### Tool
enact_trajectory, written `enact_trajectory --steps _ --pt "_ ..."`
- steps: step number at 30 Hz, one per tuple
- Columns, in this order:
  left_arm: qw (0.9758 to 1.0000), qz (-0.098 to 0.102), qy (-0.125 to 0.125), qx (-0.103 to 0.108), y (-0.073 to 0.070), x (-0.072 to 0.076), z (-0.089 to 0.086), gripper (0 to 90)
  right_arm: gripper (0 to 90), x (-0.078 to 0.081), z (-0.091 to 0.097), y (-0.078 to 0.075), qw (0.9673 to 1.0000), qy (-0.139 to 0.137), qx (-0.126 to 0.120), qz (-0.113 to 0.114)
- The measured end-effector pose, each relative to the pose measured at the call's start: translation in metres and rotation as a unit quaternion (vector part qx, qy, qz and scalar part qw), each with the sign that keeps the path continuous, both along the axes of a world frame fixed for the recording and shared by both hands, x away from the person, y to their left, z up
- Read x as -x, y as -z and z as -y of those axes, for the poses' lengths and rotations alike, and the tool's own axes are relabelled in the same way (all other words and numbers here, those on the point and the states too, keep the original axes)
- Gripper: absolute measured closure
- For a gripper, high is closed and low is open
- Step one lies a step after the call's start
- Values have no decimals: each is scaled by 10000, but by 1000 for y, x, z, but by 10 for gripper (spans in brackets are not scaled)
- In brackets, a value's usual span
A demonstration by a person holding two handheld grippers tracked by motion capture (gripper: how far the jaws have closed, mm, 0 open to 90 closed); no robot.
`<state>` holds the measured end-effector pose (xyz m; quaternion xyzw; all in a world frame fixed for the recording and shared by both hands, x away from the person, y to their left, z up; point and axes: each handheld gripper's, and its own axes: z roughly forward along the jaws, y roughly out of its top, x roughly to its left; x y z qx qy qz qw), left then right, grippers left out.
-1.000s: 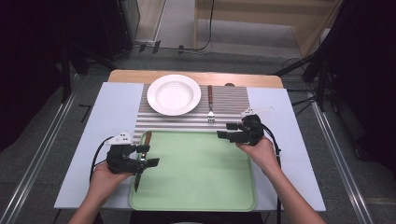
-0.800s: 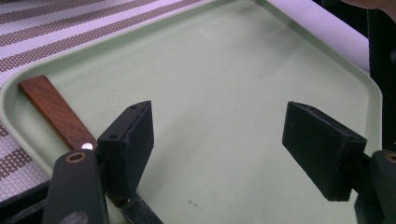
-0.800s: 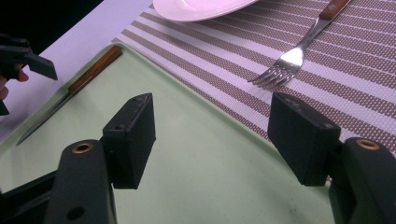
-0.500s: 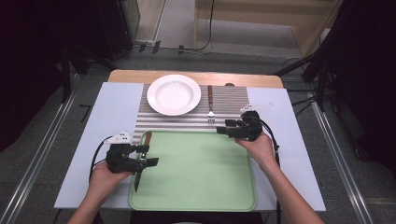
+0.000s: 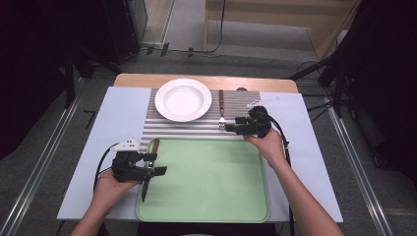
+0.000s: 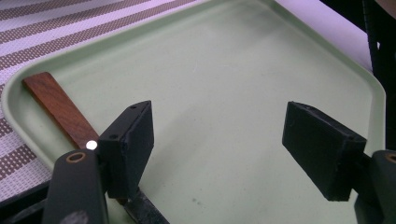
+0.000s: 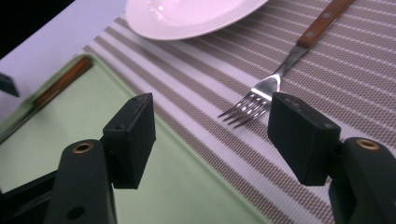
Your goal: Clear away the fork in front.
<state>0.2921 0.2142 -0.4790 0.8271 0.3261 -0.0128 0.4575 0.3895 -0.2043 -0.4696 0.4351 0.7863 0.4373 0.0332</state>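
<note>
One knife (image 6: 58, 108) | blade hidden under left gripper (image 6: 217, 154) jaws

Each black claw (image 5: 227, 127) has blocky square jaws (brass-ringed screws at the pivots) and a trailing black cable.

This looks like a lab or recording studio set up for tabletop work, not a home. The small wooden counter (image 5: 206, 81) stands alone on a grey floor (image 5: 44, 147), with black curtained darkness to both sides. Dark stand legs (image 5: 339, 73) and metal floor rails (image 5: 39, 162) flank it, and black cables (image 5: 221, 29) trail across the floor behind. A pale wooden panel structure (image 5: 275, 14) rises at the back. The staged place setting on a pale blue sheet (image 5: 118, 118) adds to the test-bench feel.
</note>
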Motion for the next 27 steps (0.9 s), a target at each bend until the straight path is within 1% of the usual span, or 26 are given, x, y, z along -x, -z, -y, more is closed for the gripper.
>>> enact_trajectory --steps 1,6,9,12,17,19,22,24,27 --pt "10000 -8 -8 5 0 0 0 247 315 -4 0 0 10000 80 -31 2" --pt "10000 -29 -14 60 0 -1 -1 247 316 -15 -2 1 9997 214 -74 45" --pt "10000 -41 1 53 0 -1 -1 246 316 -21 -6 2 9996 267 22 112" --pt "10000 -46 -18 68 0 -2 -2 246 316 -28 -9 3 9994 301 137 80" --pt "9999 -56 -26 94 -1 -2 -2 246 321 -40 -12 6 9993 353 114 96" --pt "10000 -59 -6 68 0 -2 -1 246 321 -44 -14 6 9991 385 172 97" --pt "9999 -84 8 58 0 -3 -1 247 321 -52 -17 8 9989 414 202 19" --pt "9999 -115 19 47 0 -3 -1 247 322 -56 -19 9 9987 456 210 14" --pt "9999 -131 -14 46 0 -3 -1 247 332 -62 -23 10 9981 525 321 2"
